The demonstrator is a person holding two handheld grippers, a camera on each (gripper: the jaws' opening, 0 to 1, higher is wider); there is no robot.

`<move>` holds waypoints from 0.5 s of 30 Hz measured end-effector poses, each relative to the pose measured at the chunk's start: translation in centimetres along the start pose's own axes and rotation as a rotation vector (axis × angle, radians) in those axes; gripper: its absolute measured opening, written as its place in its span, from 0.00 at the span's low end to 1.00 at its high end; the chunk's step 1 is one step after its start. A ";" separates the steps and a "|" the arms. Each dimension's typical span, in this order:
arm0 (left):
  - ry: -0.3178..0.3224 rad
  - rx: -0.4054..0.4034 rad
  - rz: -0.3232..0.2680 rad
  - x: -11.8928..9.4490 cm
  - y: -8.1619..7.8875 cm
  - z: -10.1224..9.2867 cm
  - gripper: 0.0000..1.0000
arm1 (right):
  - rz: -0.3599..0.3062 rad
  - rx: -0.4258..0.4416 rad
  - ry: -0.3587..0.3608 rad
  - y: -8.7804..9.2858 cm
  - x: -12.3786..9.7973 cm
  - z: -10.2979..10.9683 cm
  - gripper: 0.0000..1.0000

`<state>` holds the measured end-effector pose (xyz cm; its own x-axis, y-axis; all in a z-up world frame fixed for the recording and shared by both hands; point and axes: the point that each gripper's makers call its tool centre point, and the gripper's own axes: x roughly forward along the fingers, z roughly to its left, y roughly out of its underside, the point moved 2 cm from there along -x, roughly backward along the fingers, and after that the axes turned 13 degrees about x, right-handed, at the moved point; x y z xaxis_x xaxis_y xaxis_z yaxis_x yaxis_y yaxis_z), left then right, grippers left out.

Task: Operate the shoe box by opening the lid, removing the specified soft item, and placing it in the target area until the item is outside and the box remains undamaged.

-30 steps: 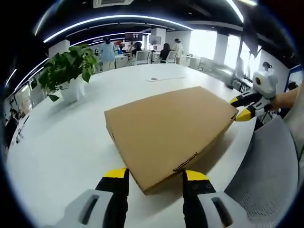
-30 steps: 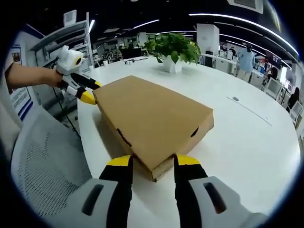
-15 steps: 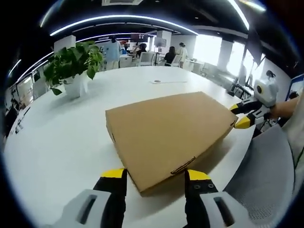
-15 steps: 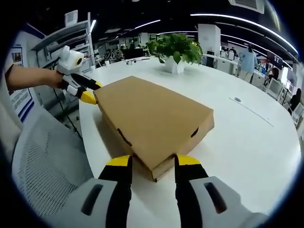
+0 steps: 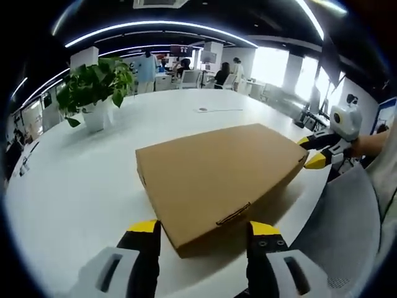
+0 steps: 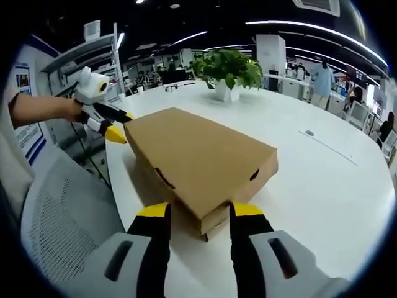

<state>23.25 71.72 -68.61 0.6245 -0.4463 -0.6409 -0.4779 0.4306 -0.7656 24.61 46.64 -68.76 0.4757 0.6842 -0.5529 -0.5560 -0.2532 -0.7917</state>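
On the white table (image 5: 74,186) lies a closed cardboard shoe box (image 5: 217,167), flat, with its lid (image 6: 198,149) down. The soft item is presumably inside; it cannot be confirmed from the pictures.

**Claw positions**
- Left claw (image 5: 203,228): jaws stand apart, straddling one near corner of the box. The yellow tips sit on either side of the corner; contact with the cardboard cannot be told.
- Right claw (image 6: 200,211): jaws stand apart, straddling the opposite near corner in the same way. At this corner a seam shows between the lid edge and the base below it.
- Each claw also appears in the other's view, at the far end of the box's near long side.

**Governing relation**
- The long axis of the box runs from one claw to the other, along the table edge nearest the person.
- The box lies directly ahead of both claws, extending away from them toward a potted plant (image 5: 93,93) farther back.
- Neither claw is nearer; the spacing is symmetrical, one per end.

**Assessment**
- The lid-opening step appears to be in hand. A lift probably calls for both claws to raise the front lid edge evenly, since uneven force could twist or crease the cardboard.
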 end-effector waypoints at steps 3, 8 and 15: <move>-0.002 0.009 -0.006 -0.5 -0.7 -0.3 0.57 | -0.011 -0.014 -0.005 -0.4 -0.3 0.2 0.34; 0.001 0.032 -0.010 -1.1 -1.6 -0.7 0.61 | -0.030 -0.037 -0.005 -1.0 -0.8 0.6 0.35; -0.003 0.066 -0.011 -1.7 -2.4 -0.6 0.65 | -0.052 -0.069 -0.007 -2.1 -1.5 0.9 0.36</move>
<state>22.97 71.00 -65.67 0.6316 -0.4492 -0.6319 -0.4290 0.4763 -0.7675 24.47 46.80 -66.04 0.4976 0.7023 -0.5091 -0.4824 -0.2637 -0.8353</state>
